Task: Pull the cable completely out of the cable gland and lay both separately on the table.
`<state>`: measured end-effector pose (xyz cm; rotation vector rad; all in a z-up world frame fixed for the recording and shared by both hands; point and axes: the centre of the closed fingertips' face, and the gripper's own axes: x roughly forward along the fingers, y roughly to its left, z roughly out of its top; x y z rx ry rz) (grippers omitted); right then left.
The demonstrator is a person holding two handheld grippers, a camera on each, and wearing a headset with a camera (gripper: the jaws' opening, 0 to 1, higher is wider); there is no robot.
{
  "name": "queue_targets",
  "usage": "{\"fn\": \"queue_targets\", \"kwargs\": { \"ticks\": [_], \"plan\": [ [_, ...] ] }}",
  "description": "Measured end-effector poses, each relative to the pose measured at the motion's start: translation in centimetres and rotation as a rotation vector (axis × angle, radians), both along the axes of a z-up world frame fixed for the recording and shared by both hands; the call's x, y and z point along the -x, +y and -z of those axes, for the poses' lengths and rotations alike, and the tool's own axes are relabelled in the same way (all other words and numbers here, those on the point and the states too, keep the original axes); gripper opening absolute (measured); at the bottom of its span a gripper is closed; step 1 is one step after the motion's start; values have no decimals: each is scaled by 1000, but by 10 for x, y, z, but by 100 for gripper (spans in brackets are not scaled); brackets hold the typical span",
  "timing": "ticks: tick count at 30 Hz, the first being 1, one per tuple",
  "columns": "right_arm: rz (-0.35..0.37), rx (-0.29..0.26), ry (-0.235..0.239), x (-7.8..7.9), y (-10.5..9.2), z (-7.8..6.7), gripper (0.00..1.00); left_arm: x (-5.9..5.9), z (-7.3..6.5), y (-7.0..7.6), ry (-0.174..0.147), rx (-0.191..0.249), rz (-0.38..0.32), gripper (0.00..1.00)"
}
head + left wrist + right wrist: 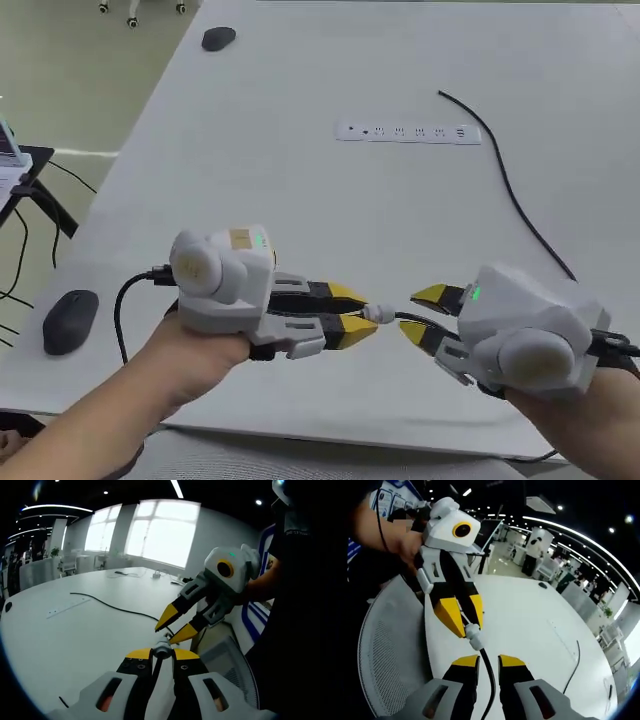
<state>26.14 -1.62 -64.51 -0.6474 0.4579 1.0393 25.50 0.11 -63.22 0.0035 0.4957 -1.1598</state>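
A broad white table [300, 180] in an open-plan office carries the scene, with the work held up over its near edge. The cable gland [380, 314], a small pale fitting, sits pinched at the tips of the left gripper [362, 314], whose yellow jaws are closed onto it. From the gland's free end the black cable [398, 318] runs straight away from the left gripper. The right gripper [412, 311] meets the gland nose to nose, just beside it, with its jaws parted and the cable passing between them. In the right gripper view a sliver of gap shows on either side of the cable, so it looks straddled rather than clamped. The cable's long axis lies in line with both pairs of jaws, putting gland, cable and the two grippers on one line, and the right gripper is the nearer to the cable. The pull appears to call for the right jaws to close on the cable close to the gland, then draw directly away from the gland along that line while the left gripper holds firm. With the cable seated in the gland, nothing has yet been separated or laid down. Well beyond the gland a power strip [408, 132] lies on the table, and a black lead [510, 190] trails past it. Whether that lead is the same cable's tail cannot be told.
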Motion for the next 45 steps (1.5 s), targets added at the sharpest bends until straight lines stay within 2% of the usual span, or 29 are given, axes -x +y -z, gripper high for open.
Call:
{"fn": "queue_targets", "kwargs": {
  "ticks": [3, 7, 18, 26, 29, 31, 33, 35, 42, 45],
  "plan": [
    [-37, 40, -39, 0, 3, 1, 9, -1, 1, -2, 0, -4, 5, 15],
    [-50, 63, -41, 0, 2, 3, 3, -3, 1, -3, 2, -3, 3, 15],
    [-34, 38, -27, -1, -1, 6, 0, -4, 2, -6, 11, 0, -3, 15],
    [17, 2, 3, -5, -5, 10, 0, -5, 3, -6, 19, 9, -16, 15],
    [69, -14, 34, -10, -12, 14, 0, -6, 3, -5, 15, 9, -17, 15],
    [119, -50, 63, -13, -16, 15, 0, -8, 2, -4, 11, 9, -20, 15],
    [154, -63, 77, -17, -23, 18, 0, -10, 1, -2, 10, 12, -22, 15],
    [207, -121, 109, -20, -26, 20, 0, -10, 0, -2, 8, 13, -22, 15],
    [357, -197, 173, -30, -50, 35, 0, -12, 0, -1, 2, 14, -28, 15],
    [413, -235, 215, -32, -58, 42, 0, -12, 1, 0, -3, 8, -27, 15]
  ]
}}
